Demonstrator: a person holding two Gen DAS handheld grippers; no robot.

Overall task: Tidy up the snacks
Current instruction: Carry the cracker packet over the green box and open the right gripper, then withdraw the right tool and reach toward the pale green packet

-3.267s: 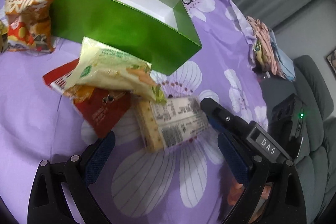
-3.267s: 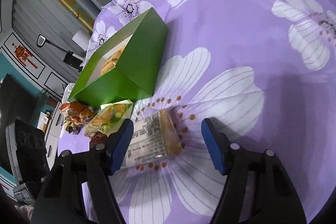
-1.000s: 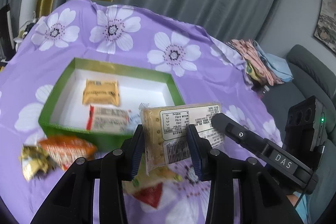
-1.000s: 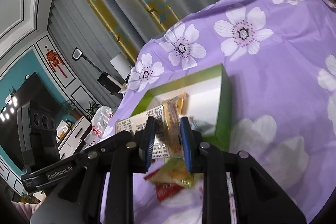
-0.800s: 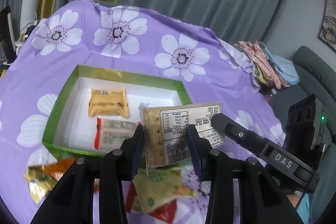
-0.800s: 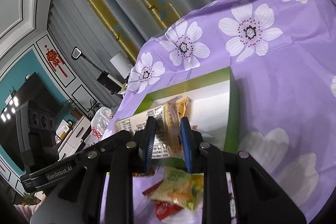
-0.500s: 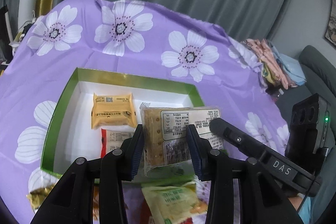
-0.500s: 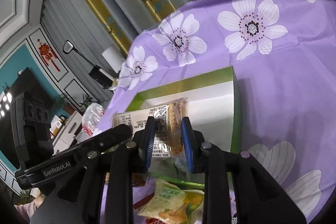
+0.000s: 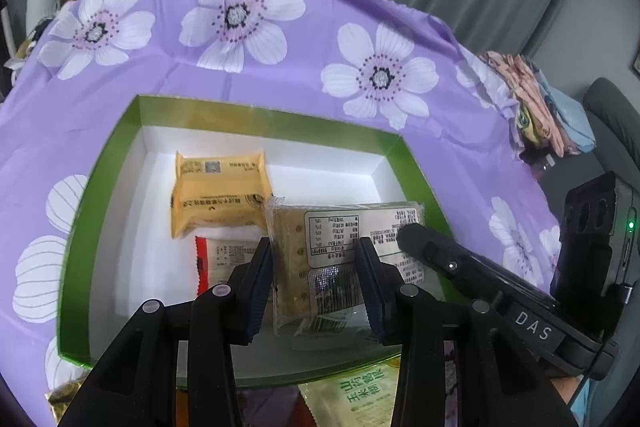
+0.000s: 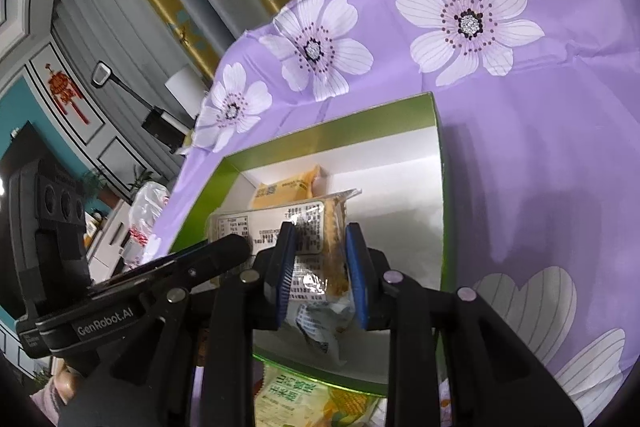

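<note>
A clear packet of crackers (image 9: 344, 227) with a white label hangs over the open green box (image 9: 260, 119). My left gripper (image 9: 314, 251) is shut on one end of it. My right gripper (image 10: 320, 233) is shut on the other end of the cracker packet (image 10: 264, 223), above the green box (image 10: 328, 131). Inside the box lie a yellow packet (image 9: 218, 195) and a red-and-white packet (image 9: 224, 255). The right wrist view shows only the yellow packet (image 10: 284, 191) behind the crackers.
A green-and-yellow snack bag (image 9: 360, 395) lies on the purple flowered cloth (image 9: 280, 75) just in front of the box. A gold wrapper (image 9: 64, 395) sits at the near left. Folded clothes (image 9: 532, 99) rest at the cloth's far right edge, beside a grey sofa.
Both grippers carried the cracker packet forward and a little down, from in front of the box to over its inside. The loose snacks have slid to the bottom edge.
</note>
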